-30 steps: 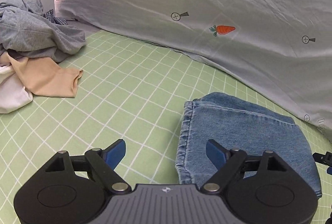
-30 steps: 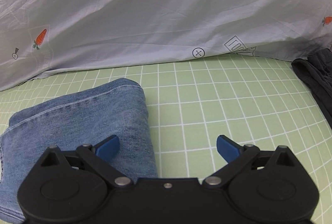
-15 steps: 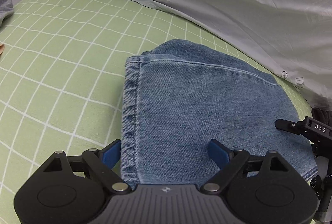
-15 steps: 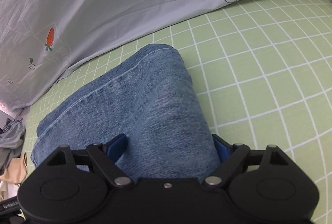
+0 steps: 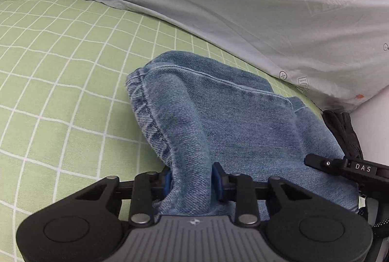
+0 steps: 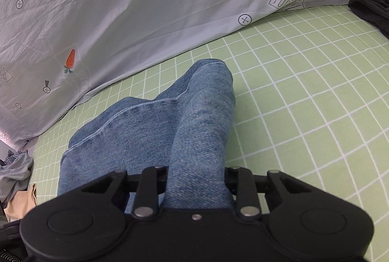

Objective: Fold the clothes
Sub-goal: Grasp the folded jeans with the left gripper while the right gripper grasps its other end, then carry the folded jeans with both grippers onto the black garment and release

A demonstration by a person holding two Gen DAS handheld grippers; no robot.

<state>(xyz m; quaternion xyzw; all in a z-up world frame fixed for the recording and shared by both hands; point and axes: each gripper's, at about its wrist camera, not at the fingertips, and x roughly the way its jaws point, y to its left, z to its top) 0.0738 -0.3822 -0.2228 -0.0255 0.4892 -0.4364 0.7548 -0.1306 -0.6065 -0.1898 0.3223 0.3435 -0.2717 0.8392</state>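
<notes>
Jeans, folded into a thick denim bundle, lay on my green checked sheet, and both tools had them pinched. My left gripper was drawn in narrow, its blue pads pressing a raised ridge of denim beside the stitched hem. My right gripper was likewise clamped tight on the other folded edge, with cloth bulging up between its fingers. Off to the left of the right view I saw a heap of loose clothes. Farther back, a grey carrot-print sheet rose behind the jeans, and a dark garment sat at the far right.
</notes>
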